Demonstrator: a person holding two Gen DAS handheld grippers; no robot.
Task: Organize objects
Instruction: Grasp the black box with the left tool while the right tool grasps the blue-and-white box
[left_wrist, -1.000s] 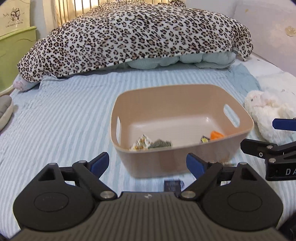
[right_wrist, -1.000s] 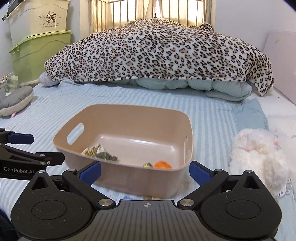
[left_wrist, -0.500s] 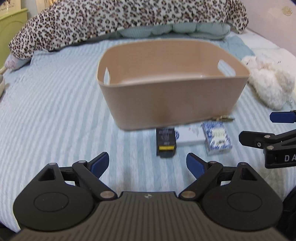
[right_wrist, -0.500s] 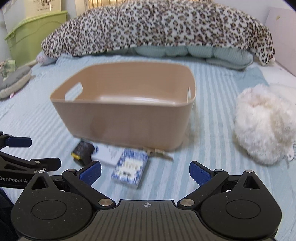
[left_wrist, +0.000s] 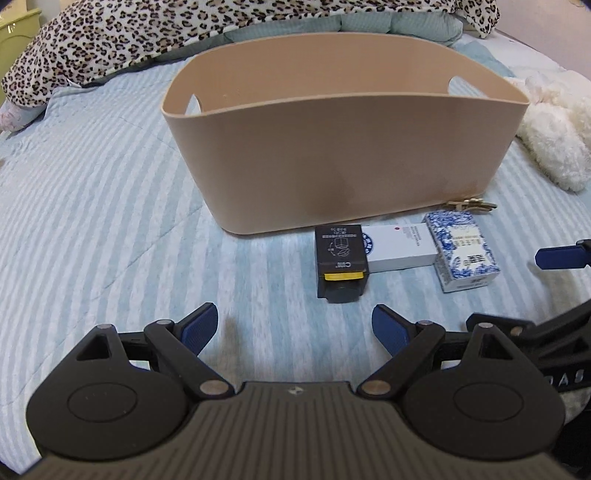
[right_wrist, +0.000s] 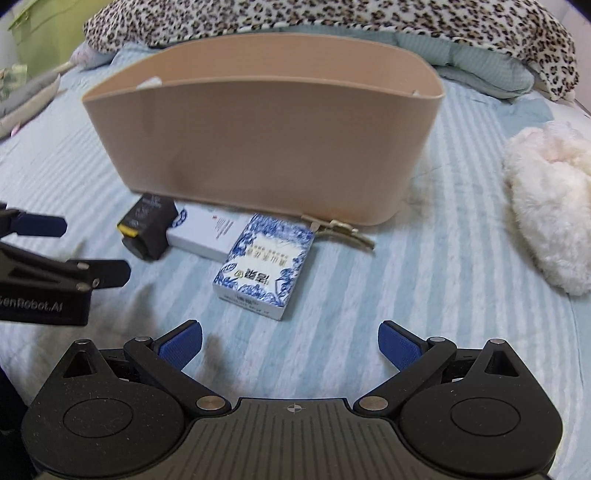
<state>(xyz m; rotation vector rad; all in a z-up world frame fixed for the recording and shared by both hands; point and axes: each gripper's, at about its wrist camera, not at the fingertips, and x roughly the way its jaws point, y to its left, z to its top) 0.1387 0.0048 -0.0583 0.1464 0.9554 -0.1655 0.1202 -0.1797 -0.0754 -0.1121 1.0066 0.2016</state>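
A beige plastic bin (left_wrist: 343, 155) (right_wrist: 266, 122) stands on the striped bed. In front of it lie a black box with a yellow tab (left_wrist: 340, 264) (right_wrist: 147, 225), a white box (left_wrist: 397, 247) (right_wrist: 207, 232), a blue-and-white patterned box (left_wrist: 461, 254) (right_wrist: 264, 269) and a metal hair clip (left_wrist: 471, 204) (right_wrist: 338, 230). My left gripper (left_wrist: 295, 326) is open and empty, low over the bed just short of the black box. My right gripper (right_wrist: 290, 341) is open and empty, just short of the patterned box. The bin's inside is hidden.
A white plush toy (left_wrist: 554, 140) (right_wrist: 550, 206) lies right of the bin. A leopard-print blanket (left_wrist: 184, 33) (right_wrist: 332, 22) is piled behind it. A green storage bin (right_wrist: 40, 33) stands at the far left. Each gripper shows at the other view's edge.
Both grippers have come down and forward towards the bed. The bin's contents have dropped out of sight, and the boxes and clip in front of it now show large and close.
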